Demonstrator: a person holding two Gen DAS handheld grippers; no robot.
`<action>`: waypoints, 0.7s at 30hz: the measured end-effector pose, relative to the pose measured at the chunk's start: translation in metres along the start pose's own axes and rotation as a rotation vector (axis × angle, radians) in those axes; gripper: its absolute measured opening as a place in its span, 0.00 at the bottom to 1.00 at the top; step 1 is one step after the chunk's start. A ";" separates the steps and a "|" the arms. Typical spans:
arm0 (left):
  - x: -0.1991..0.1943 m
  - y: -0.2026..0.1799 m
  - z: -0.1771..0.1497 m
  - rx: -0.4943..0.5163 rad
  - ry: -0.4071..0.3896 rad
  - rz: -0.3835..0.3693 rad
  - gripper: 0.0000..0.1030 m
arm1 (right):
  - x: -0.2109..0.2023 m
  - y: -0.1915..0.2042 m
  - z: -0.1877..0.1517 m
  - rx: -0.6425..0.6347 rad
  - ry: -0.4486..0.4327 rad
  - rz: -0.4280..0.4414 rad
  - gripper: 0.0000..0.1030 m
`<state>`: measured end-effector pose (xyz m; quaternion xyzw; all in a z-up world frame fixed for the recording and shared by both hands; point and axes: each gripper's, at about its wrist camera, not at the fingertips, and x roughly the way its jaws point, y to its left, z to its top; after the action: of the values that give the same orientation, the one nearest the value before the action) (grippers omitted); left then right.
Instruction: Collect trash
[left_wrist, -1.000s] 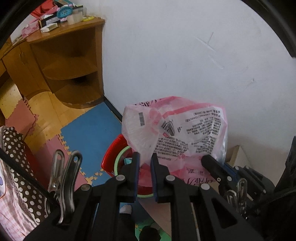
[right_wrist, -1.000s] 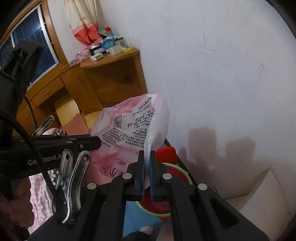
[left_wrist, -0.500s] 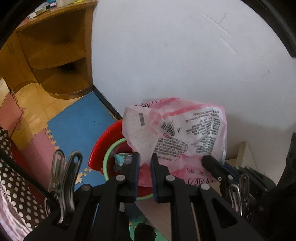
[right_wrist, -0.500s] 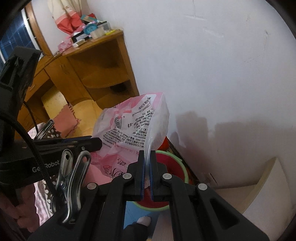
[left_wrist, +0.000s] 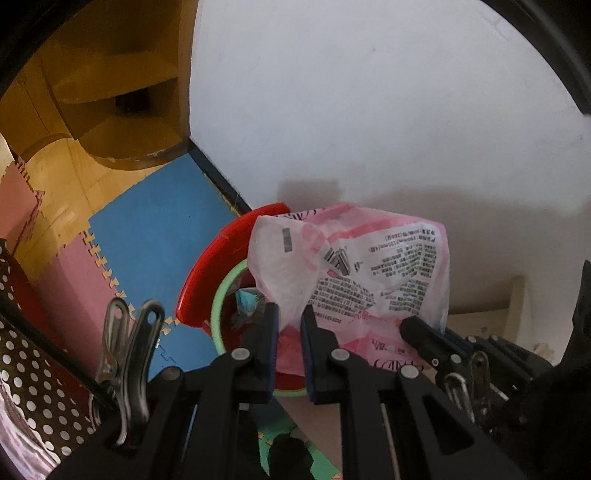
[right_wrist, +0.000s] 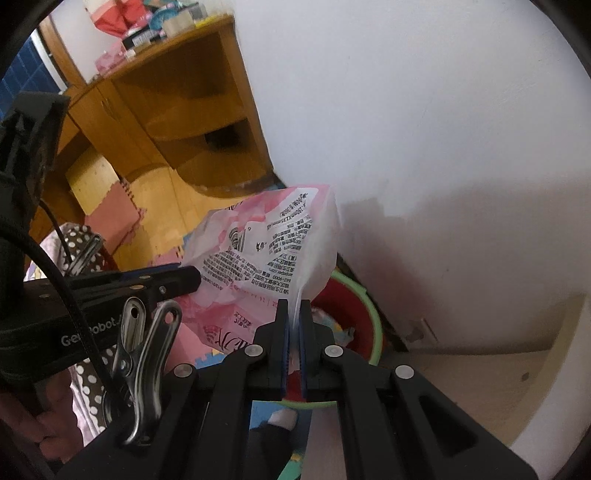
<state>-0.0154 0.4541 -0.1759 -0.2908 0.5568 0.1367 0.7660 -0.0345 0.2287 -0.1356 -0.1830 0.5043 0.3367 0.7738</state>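
A crumpled pink and white plastic wrapper (left_wrist: 354, 273) with black print hangs between both grippers, just above a red bin with a green rim (left_wrist: 218, 258). My left gripper (left_wrist: 290, 321) is shut on the wrapper's lower left edge. My right gripper (right_wrist: 294, 314) is shut on a thin fold of the same wrapper (right_wrist: 273, 243), and its fingers (left_wrist: 424, 332) show at the right of the left wrist view. The bin (right_wrist: 369, 317) stands against the white wall. Some blue-green scraps (left_wrist: 245, 301) lie inside it.
A wooden corner shelf unit (right_wrist: 192, 122) with clutter on top stands by the wall. Blue and pink foam mats (left_wrist: 147, 236) cover the floor. A polka-dot cloth (left_wrist: 33, 380) lies at the lower left. A pale ledge (right_wrist: 517, 373) sits right of the bin. A socked foot (right_wrist: 282, 419) is below.
Both grippers have come down with the wrapper toward the red bin. The bin now looks larger and closer, and the shelf top has slid out of the left wrist view.
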 end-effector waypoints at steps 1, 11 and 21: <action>0.003 0.004 0.000 -0.001 0.002 0.001 0.11 | 0.006 0.001 0.000 0.002 0.013 -0.003 0.04; 0.035 0.032 0.000 -0.004 0.012 -0.026 0.11 | 0.050 0.005 -0.002 0.023 0.085 0.003 0.05; 0.082 0.048 -0.016 -0.048 0.049 -0.044 0.11 | 0.093 0.017 -0.009 -0.015 0.191 -0.046 0.05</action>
<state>-0.0252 0.4736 -0.2699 -0.3244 0.5655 0.1258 0.7478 -0.0276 0.2663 -0.2220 -0.2317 0.5690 0.3034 0.7284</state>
